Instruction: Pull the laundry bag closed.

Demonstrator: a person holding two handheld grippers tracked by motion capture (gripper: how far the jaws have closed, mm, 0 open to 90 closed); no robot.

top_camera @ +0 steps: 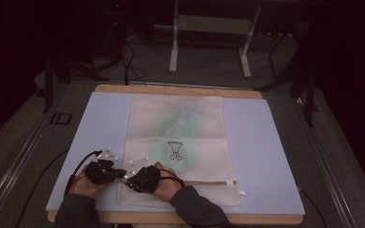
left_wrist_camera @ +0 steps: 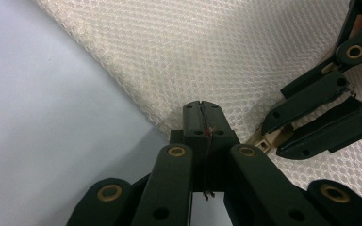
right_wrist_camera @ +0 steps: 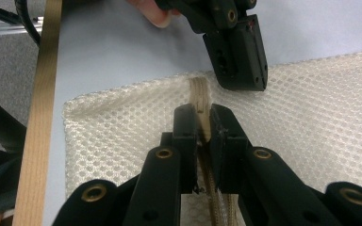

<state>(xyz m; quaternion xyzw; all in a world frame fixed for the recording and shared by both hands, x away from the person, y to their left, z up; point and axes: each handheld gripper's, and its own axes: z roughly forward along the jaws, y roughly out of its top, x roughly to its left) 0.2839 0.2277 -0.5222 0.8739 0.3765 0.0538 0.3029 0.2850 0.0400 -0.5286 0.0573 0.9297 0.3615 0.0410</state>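
Observation:
A cream mesh bag (top_camera: 178,142) with a green print lies flat on a pale blue mat (top_camera: 261,142). Its zipper (top_camera: 209,182) runs along the near edge. My left gripper (top_camera: 119,173) is at the bag's near left corner, shut on the mesh edge (left_wrist_camera: 193,56); the jaws (left_wrist_camera: 201,113) press together. My right gripper (top_camera: 127,182) sits just beside it, shut on the beige zipper pull (left_wrist_camera: 269,141). In the right gripper view, the tan zipper tape (right_wrist_camera: 199,92) runs between the closed jaws (right_wrist_camera: 202,125), with the left gripper (right_wrist_camera: 238,80) just beyond it.
The mat covers a wooden table whose edge (right_wrist_camera: 40,117) lies close to the bag's corner. Bare mat (left_wrist_camera: 37,117) stretches to the left of the bag. A metal frame (top_camera: 209,28) stands on the floor behind the table. Black cables (top_camera: 83,161) trail from the grippers.

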